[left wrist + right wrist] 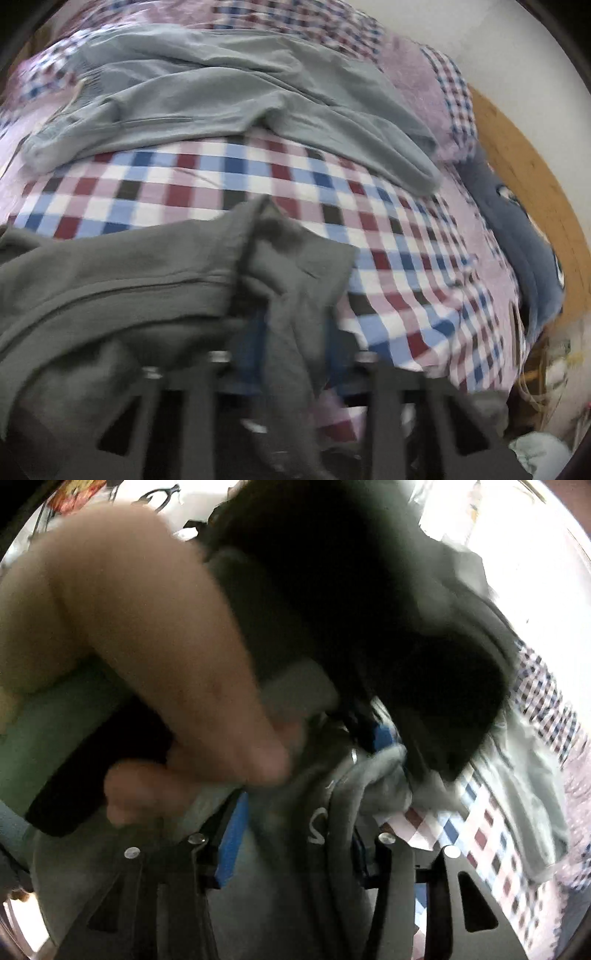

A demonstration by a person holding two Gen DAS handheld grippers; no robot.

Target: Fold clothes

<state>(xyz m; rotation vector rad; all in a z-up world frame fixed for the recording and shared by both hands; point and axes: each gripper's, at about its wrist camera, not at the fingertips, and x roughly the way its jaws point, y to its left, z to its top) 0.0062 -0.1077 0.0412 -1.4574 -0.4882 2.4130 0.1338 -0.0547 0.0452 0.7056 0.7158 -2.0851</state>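
Left wrist view: left tool (286, 325) is clamping a bunched fold of the dark grey garment (110, 295), cloth running down between its fingers; the garment is draping low over the checked bedspread (240, 177). Further back a light grey-blue garment (207, 92) is lying crumpled on the bed, and a navy garment (524, 236) is lying along the bed's right edge by the wooden frame (524, 155). Right wrist view, blurred: right tool (314, 823) is pinching a gathered ridge of the same dark grey garment (280, 886), which is bearing pale lettering; the rest is hanging dark in front of the lens. A person's bare arm (155, 627) is crossing the frame, the hand gripping a black handle (92, 775). Judged step: both tools are holding the garment up off the bed, either spreading it out or bringing a fold over; blur hides which. Next move needs both grips kept and the cloth brought flat on the bedspread without bunching.
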